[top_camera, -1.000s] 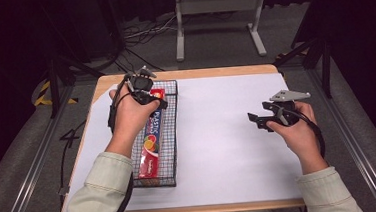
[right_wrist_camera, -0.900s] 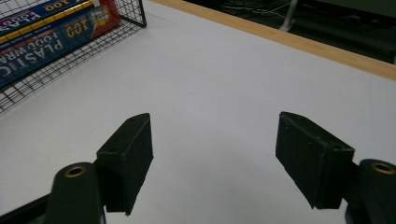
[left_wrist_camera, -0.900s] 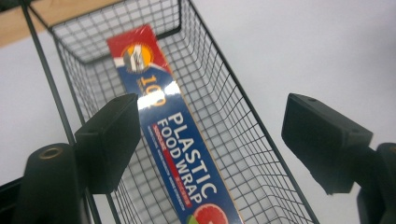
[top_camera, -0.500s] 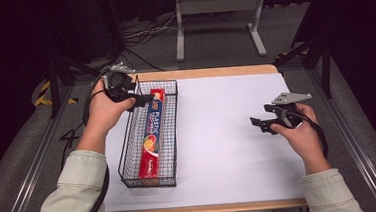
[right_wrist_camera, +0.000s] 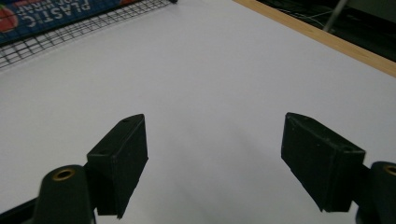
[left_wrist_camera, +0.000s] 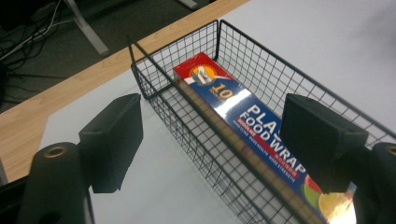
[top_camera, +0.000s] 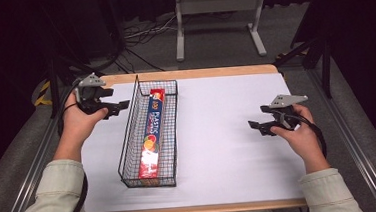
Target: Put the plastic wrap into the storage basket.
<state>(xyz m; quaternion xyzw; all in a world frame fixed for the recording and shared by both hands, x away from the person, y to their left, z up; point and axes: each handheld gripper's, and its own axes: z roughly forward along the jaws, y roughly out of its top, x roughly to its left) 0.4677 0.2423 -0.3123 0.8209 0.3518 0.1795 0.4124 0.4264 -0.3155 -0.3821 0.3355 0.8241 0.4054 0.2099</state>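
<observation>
Plastic wrap box (top_camera: 154,132) lies flat inside the black wire basket (top_camera: 129,149) on the white counter (top_camera: 219,149). Left claw (top_camera: 117,108) hangs just beside the basket, jaws apart and empty. Right claw (top_camera: 257,124) waits well apart, also spread wide. Probably best to lift slowly, clear of the wires. It is long, blue and red.

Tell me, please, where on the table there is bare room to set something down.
The widest bare patch of the white table top lies between the wire basket and the right gripper. A narrower strip lies left of the basket, near the left gripper. The basket itself is crowded: the plastic wrap box runs nearly its whole length.
</observation>
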